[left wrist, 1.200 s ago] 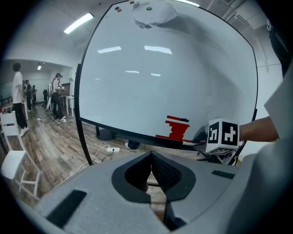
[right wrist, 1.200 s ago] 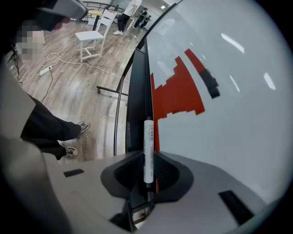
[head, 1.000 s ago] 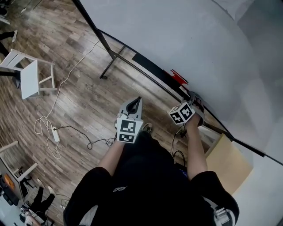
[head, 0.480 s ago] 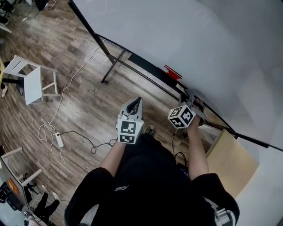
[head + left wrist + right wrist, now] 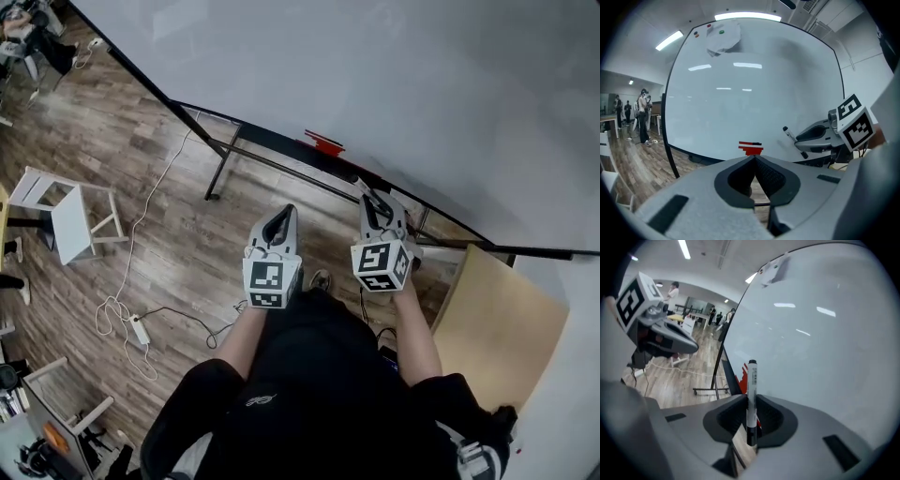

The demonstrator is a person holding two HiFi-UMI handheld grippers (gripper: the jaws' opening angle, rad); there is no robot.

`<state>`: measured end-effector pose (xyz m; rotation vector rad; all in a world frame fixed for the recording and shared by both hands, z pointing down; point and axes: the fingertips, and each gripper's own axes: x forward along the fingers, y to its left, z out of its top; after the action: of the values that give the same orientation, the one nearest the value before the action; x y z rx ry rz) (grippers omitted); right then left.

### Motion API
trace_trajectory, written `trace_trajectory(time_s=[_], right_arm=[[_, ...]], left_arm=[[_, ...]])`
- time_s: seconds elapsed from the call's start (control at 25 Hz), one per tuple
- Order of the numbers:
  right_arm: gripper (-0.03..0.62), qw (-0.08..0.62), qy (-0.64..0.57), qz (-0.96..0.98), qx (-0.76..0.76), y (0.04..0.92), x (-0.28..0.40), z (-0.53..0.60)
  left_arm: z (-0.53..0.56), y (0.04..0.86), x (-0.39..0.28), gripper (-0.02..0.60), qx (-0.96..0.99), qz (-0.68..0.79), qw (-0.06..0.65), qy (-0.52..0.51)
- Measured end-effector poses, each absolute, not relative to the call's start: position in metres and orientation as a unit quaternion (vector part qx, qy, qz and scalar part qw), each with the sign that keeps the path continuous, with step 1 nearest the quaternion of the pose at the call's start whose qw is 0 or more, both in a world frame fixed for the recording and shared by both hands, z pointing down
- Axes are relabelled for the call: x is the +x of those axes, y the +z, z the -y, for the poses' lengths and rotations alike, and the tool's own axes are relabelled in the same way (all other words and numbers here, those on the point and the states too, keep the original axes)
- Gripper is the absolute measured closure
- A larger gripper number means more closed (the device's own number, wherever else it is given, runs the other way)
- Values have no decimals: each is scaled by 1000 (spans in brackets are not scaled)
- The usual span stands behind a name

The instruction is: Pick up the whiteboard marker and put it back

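A white whiteboard marker (image 5: 751,394) with black ends stands upright between the jaws of my right gripper (image 5: 751,401), which is shut on it. In the left gripper view the same marker (image 5: 794,141) sticks out slantwise from the right gripper (image 5: 811,136) in front of the whiteboard (image 5: 754,93). In the head view the right gripper (image 5: 373,208) points at the whiteboard's lower edge with the marker (image 5: 361,188) at its tip. My left gripper (image 5: 283,219) is shut and empty, hanging over the floor to the left; its jaws (image 5: 754,161) meet with nothing between them.
A red eraser (image 5: 322,143) lies on the whiteboard's tray (image 5: 272,141). The board's black stand legs (image 5: 217,173) reach onto the wood floor. A white stool (image 5: 70,217) and a cable with power strip (image 5: 139,328) lie at the left. A light wooden board (image 5: 497,319) is at the right.
The right gripper has turned and lifted, now pointing at the board with the marker held up. The head view has swung, so the board and tray sit higher and flatter. The left gripper barely moved.
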<state>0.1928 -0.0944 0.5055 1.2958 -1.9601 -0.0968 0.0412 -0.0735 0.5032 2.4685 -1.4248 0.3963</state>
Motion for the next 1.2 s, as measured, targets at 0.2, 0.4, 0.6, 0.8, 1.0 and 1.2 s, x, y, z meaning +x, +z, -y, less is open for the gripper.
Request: trace_trajectory(time_s=[0.2,0.4,0.6,0.8,1.0,1.2], right_arm=[[542,274,9,781,561,465,217,66],[542,191,5,771,607,442,243,32],[542,14,83,761,643,413,271,-3],[542,-22,56,757,651,396,282,-22],[542,30,10,767,641,395,279,-25],[542,27,-3,795,606,393,254,-17]], left_arm=[[61,484,69,577,863,473,120,126],[52,459,109,577,883,444,103,107],[36,437,143,577,899,420,84,90],[25,431,165,575,906,407,83,82],[19,425,169,577,904,414,72,81],[17,425,141,577,887,449,62,93]])
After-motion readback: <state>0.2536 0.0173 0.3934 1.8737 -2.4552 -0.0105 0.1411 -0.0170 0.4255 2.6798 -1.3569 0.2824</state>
